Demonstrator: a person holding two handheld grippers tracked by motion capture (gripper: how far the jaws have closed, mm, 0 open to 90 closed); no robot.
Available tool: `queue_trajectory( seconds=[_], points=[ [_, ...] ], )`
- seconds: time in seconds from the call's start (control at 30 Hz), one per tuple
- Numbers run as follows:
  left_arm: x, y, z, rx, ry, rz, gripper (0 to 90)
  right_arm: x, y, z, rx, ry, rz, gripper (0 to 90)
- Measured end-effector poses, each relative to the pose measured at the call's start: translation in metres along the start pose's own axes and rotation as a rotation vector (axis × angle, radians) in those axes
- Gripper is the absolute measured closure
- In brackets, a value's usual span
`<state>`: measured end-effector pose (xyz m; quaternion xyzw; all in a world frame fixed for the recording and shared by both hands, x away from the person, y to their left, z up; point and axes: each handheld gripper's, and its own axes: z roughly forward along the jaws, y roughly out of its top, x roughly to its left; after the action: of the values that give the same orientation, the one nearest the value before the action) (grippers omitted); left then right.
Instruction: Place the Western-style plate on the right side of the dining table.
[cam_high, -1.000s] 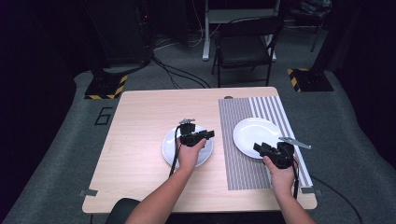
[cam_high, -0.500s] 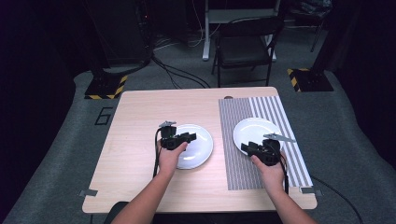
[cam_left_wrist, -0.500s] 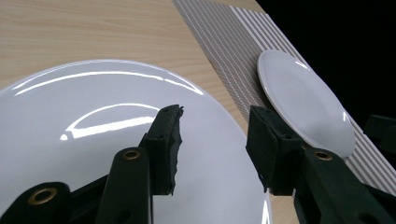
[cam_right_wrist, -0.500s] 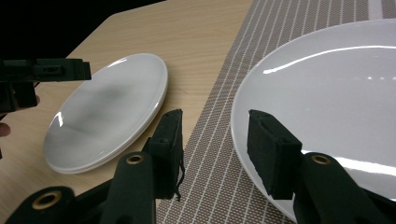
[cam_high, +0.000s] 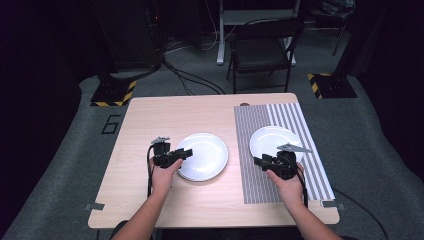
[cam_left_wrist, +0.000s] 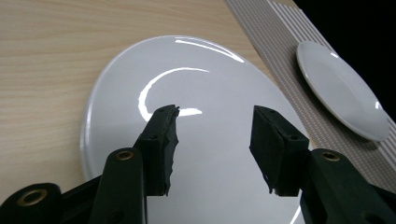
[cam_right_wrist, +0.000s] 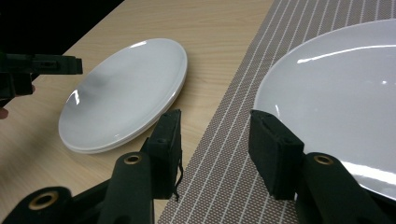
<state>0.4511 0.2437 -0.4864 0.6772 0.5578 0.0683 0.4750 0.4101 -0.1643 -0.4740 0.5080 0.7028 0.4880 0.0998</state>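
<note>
left gripper (cam_high: 176, 156) sits at the left rim of the stacked plates (cam_high: 202, 156) on bare wood, jaws spread and empty, plates lying straight ahead of the pads. right gripper (cam_high: 264, 161) likewise parted, holding nothing, at the near-left rim of the single plate (cam_high: 272, 140) on the striped mat (cam_high: 260, 175).
</note>
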Motion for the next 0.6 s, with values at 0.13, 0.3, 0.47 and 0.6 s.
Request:
queue_trajectory(
  seconds=[0.13, 0.3, 0.47, 0.6],
  points=[
    [0.007, -0.004, -0.007, 0.002, 0.021, 0.002, 50.2, 0.003, -0.003, 0.006, 0.007, 0.010, -0.026, 53.1],
    [0.014, -0.010, -0.012, 0.006, 0.048, 0.009, 49.4, 0.004, -0.007, 0.012, 0.017, 0.010, -0.064, 53.1],
    [0.023, -0.015, -0.015, 0.015, 0.070, 0.010, 48.3, 0.007, -0.012, 0.017, 0.036, 0.021, -0.083, 53.1],
    [0.028, -0.018, -0.018, 0.003, 0.073, 0.018, 49.1, 0.011, -0.018, 0.023, 0.058, 0.033, -0.086, 53.2]
  ],
)
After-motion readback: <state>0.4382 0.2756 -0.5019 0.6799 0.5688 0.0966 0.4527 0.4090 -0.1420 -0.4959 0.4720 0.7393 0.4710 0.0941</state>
